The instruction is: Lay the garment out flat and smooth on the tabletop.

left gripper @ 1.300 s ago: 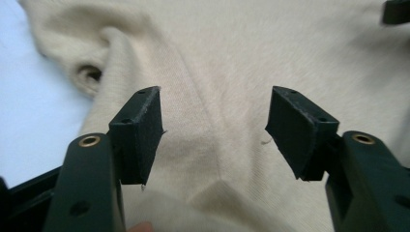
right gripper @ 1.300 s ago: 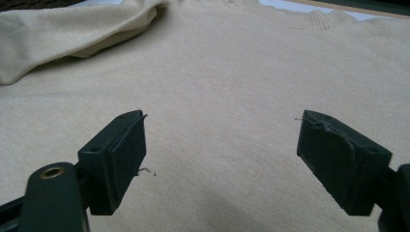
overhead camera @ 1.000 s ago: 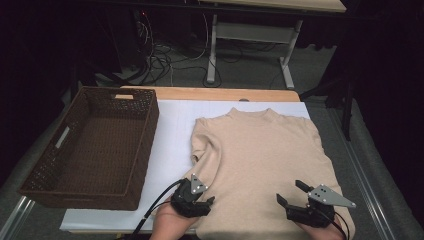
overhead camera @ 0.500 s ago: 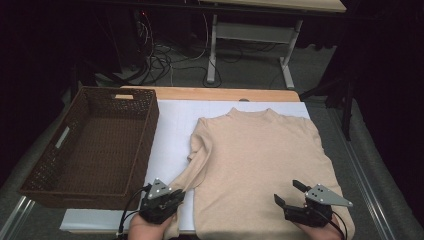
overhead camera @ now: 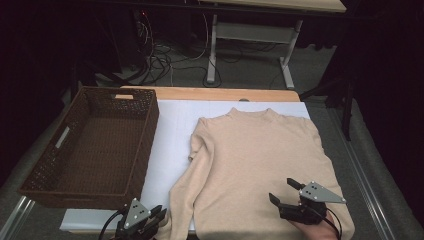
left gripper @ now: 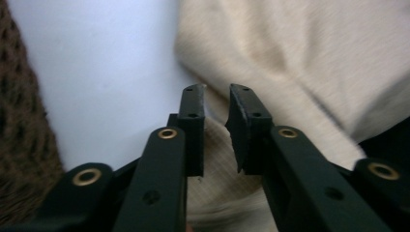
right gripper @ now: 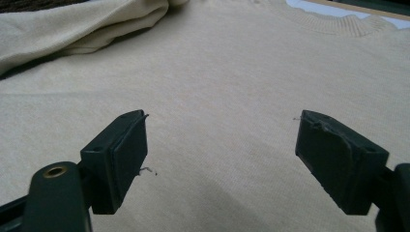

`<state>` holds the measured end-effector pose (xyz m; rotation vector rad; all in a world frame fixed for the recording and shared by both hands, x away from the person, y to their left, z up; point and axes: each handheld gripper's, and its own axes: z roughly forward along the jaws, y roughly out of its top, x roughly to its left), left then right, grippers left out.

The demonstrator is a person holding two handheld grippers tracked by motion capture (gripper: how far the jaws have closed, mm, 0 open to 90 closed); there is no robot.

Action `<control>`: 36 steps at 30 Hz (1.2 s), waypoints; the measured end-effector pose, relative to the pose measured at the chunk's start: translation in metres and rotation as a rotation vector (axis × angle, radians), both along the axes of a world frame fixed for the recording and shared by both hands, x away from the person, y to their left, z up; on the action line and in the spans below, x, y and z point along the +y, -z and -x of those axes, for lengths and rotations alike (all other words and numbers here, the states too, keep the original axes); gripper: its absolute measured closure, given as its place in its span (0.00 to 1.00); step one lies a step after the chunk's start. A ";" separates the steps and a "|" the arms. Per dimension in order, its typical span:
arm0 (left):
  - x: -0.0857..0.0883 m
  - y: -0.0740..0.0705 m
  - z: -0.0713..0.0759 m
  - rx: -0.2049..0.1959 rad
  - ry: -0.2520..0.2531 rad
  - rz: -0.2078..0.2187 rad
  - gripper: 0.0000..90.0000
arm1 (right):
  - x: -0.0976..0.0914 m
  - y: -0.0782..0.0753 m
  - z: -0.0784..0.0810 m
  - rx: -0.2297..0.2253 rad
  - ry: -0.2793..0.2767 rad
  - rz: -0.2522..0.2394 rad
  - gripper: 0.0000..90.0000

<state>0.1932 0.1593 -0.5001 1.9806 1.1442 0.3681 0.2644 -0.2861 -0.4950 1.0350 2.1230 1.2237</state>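
Since a second ago, the left tool (overhead camera: 159,214) has slid leftward off the body of the cream long-sleeved knit sweater (overhead camera: 260,170) to the sleeve cuff at the near left; its jaws have just been opening and stand narrowly apart, with sleeve cloth between and beneath them, not pinched. That sweater lies flat on the white-covered counter (overhead camera: 175,130), long axis running away from the person, collar toward the far edge, hem near. Over the hem, the right tool (overhead camera: 283,192) hovers wide, gripping nothing. A brown wicker basket (overhead camera: 145,145) stands at the left.
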 end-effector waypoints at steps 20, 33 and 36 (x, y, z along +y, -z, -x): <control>-0.057 0.023 -0.002 -0.019 0.221 -0.162 0.55 | -0.005 0.000 0.006 -0.003 0.008 -0.001 0.22; -0.040 0.022 -0.013 0.028 0.209 -0.077 0.91 | -0.005 0.002 0.007 0.004 0.015 0.006 0.22; -0.034 0.017 -0.009 0.022 0.200 -0.025 0.91 | -0.004 0.002 0.008 0.004 0.014 0.007 0.22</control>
